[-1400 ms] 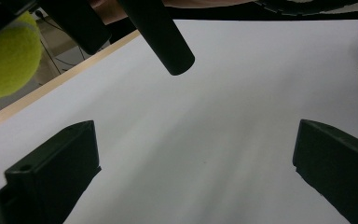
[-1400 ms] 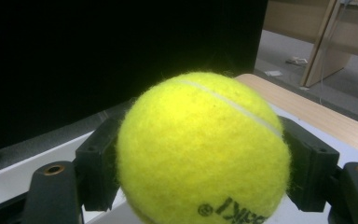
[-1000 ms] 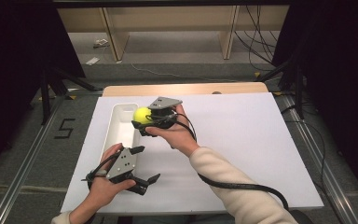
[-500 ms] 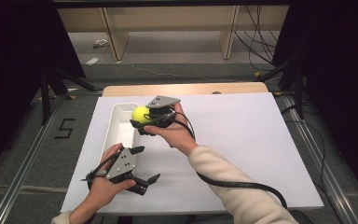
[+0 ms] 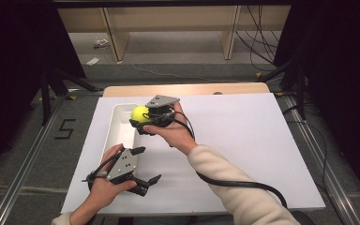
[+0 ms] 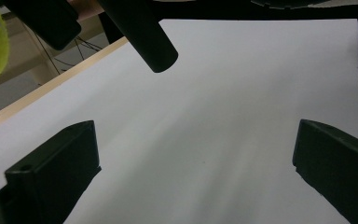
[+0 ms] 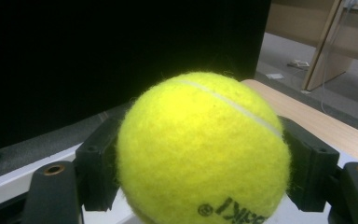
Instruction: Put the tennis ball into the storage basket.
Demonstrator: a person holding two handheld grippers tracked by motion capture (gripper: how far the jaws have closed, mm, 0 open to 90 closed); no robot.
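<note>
Right gripper [image 5: 139,123]: its two black jaws are closed on a yellow tennis ball [image 5: 140,113], one jaw on each side of the ball.
Tennis ball: it is up in the air, over the far end of the white tray [image 5: 117,136]. In the right gripper view the ball [image 7: 203,151] is big and fuzzy, with a white line across the top and some black letters at the bottom.
Left gripper [image 5: 146,165]: its jaws are wide apart and hold nothing. In the left gripper view there is just bare white table [image 6: 223,130] between them.
Left hand [image 5: 105,180]: it holds the left gripper low, near the front edge of the table, close to the near end of the tray.
White tray: long and narrow, on the left part of the white table [image 5: 243,131].
Right hand [image 5: 173,133]: it comes out of a cream sleeve [image 5: 234,187] and holds the right gripper up.
Cable [image 5: 234,183]: thick and black, it lies on the table by the sleeve.
</note>
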